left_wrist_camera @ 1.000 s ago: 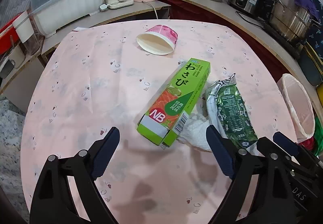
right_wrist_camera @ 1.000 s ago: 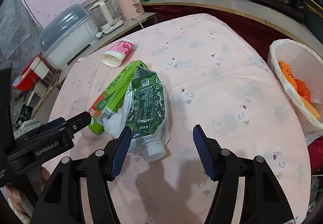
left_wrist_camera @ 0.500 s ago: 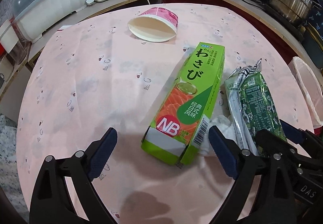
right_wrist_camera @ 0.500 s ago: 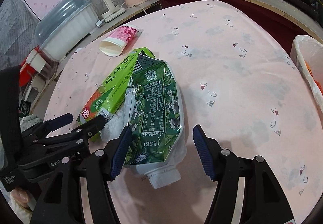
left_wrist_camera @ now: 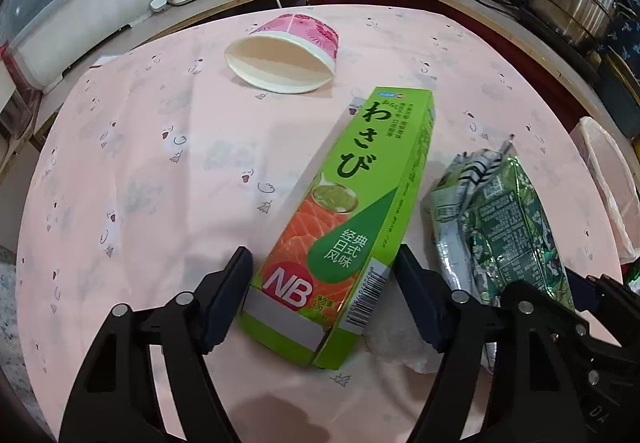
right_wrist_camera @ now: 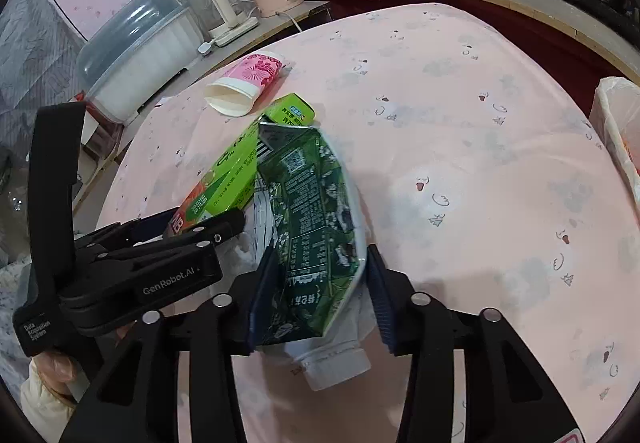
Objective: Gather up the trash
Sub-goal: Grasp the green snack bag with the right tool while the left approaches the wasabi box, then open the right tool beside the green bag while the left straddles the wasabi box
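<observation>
Table (left_wrist_camera: 168, 163): a pink cloth with small prints is spread over it.
Bin bag (right_wrist_camera: 618, 123): it is seen at the table's right edge.
Green box (left_wrist_camera: 352, 219): it is laid flat near the middle of the table.
Green carton (right_wrist_camera: 316, 227): it is crushed and laid on the table, touching the green box's right side.
Pink cup (left_wrist_camera: 288, 55): it is tipped on its side on the table, beyond the green box.
Left gripper (left_wrist_camera: 324, 299): the near end of the green box is seen between its closing jaws; the pads look just at the box's sides.
Right gripper (right_wrist_camera: 316, 299): its jaws are closing and the green carton is pressed between them.
</observation>
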`<act>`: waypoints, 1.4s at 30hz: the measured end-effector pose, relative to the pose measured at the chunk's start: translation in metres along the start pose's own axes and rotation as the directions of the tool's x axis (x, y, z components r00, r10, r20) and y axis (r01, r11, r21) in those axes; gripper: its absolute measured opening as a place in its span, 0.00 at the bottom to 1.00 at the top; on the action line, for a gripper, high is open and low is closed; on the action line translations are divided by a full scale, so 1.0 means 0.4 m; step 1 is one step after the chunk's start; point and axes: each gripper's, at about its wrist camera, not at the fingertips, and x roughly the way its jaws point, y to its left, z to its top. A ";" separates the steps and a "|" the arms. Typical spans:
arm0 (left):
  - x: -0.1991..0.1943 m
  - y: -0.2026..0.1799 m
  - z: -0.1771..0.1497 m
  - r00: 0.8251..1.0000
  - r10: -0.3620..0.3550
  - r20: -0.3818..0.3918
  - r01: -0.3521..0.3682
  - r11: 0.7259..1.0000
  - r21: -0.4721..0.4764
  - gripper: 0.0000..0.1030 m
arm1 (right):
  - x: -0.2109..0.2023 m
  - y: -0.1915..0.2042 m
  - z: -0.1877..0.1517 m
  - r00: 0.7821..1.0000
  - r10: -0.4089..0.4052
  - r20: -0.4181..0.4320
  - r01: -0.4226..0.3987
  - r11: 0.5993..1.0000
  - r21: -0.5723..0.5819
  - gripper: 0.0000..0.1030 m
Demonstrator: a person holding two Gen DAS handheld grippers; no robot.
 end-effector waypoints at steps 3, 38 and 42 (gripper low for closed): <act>-0.011 -0.023 -0.009 1.000 -0.012 -0.003 0.012 1.000 0.020 0.57 | -0.018 -0.004 0.006 1.000 0.010 0.014 -0.010 1.000 -0.003 0.25; -0.243 -0.197 -0.083 0.992 -0.093 0.080 0.089 0.995 0.048 0.47 | -0.247 -0.190 -0.081 0.985 -0.095 0.145 0.074 0.987 0.144 0.22; -0.239 -0.200 -0.085 0.993 -0.098 0.072 0.095 0.995 0.041 0.47 | -0.260 -0.219 -0.082 0.981 -0.113 0.157 0.086 0.982 0.168 0.25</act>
